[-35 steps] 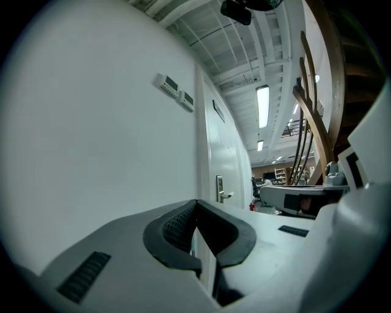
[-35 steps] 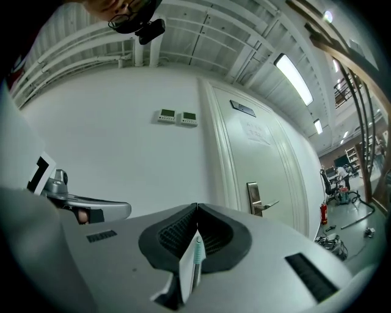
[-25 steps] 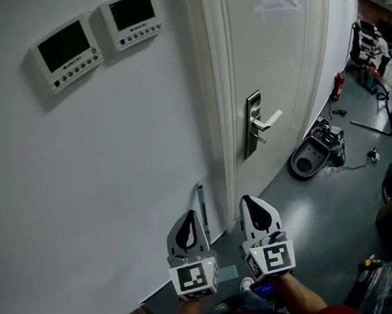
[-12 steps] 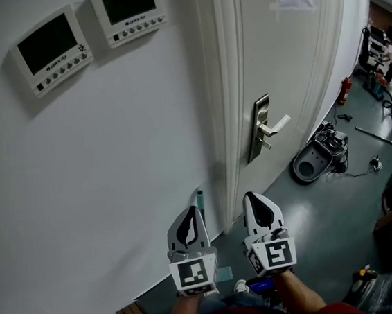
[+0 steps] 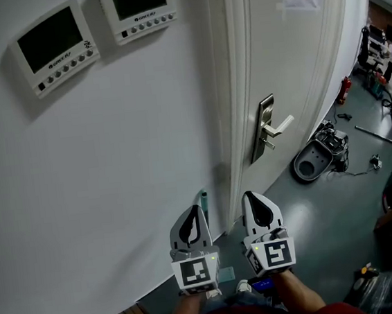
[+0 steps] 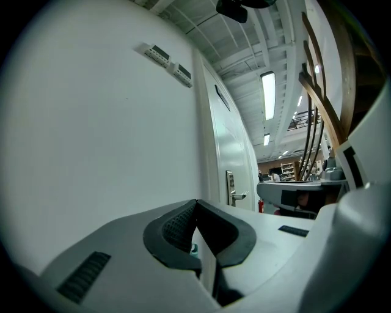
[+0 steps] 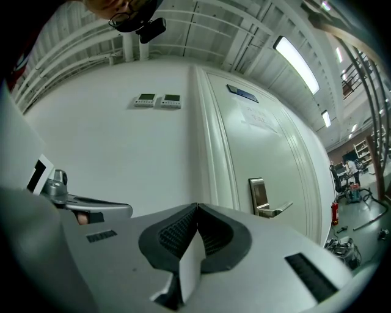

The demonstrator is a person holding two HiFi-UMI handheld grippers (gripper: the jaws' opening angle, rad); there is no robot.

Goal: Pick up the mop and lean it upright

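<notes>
My left gripper (image 5: 192, 216) closed, empty | right gripper (image 5: 251, 203) same | mop handle (image 5: 203, 202): likely light, stiff, slick; clamp mid-shaft.

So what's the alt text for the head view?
The white handheld left tool and right tool, both shut and empty, point at a white wall beside a white door with a silver lever handle. A slim teal pole stands just beyond the left tool.

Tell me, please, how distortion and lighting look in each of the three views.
Head view: wide-angle lens bows the door frame; light even, faint shadows under the wall control panels. Left gripper view: fisheye, black corners, ceiling light strip blown out. Right gripper view: same dark rim, ceiling light glaring, door handle sharp.
</notes>
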